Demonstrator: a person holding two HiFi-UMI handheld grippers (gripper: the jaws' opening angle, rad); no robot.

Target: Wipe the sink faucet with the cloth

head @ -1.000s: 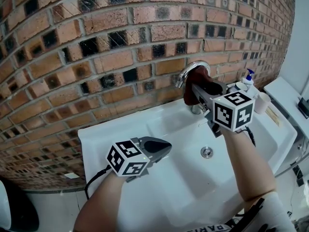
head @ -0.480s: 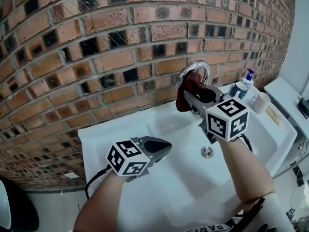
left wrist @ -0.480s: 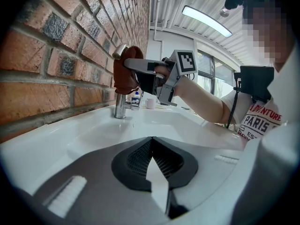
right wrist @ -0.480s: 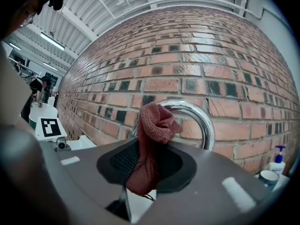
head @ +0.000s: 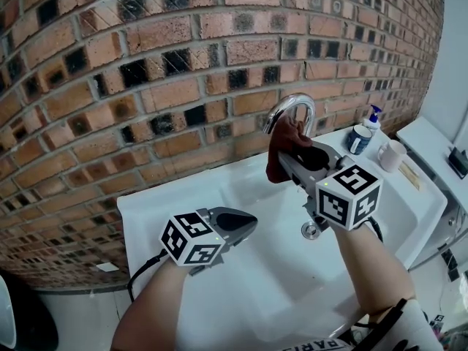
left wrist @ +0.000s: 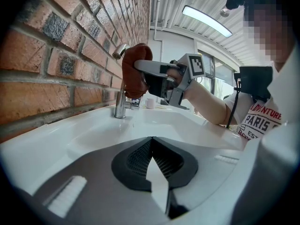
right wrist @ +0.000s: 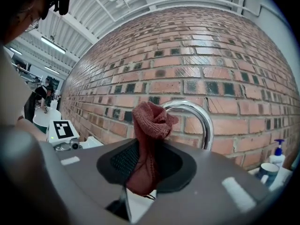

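A chrome curved faucet (head: 296, 110) rises at the back of the white sink (head: 175, 203) against the brick wall. My right gripper (head: 287, 152) is shut on a dark red knitted cloth (head: 281, 152), held against the faucet's spout end. In the right gripper view the cloth (right wrist: 147, 144) bunches up between the jaws, with the faucet arch (right wrist: 199, 121) just behind it. My left gripper (head: 245, 221) hovers shut and empty over the left of the basin. From the left gripper view the cloth (left wrist: 136, 76) covers the faucet's (left wrist: 120, 104) upper part.
A drain (head: 312, 230) lies in the basin below my right gripper. On the sink's right ledge stand a blue-topped pump bottle (head: 374, 116), a dark cup (head: 358, 138) and a white mug (head: 391, 154). The brick wall (head: 183, 64) runs close behind the faucet.
My right gripper has carried the cloth leftward along the faucet arch, from its right side to the spout end. The left gripper has stayed put.
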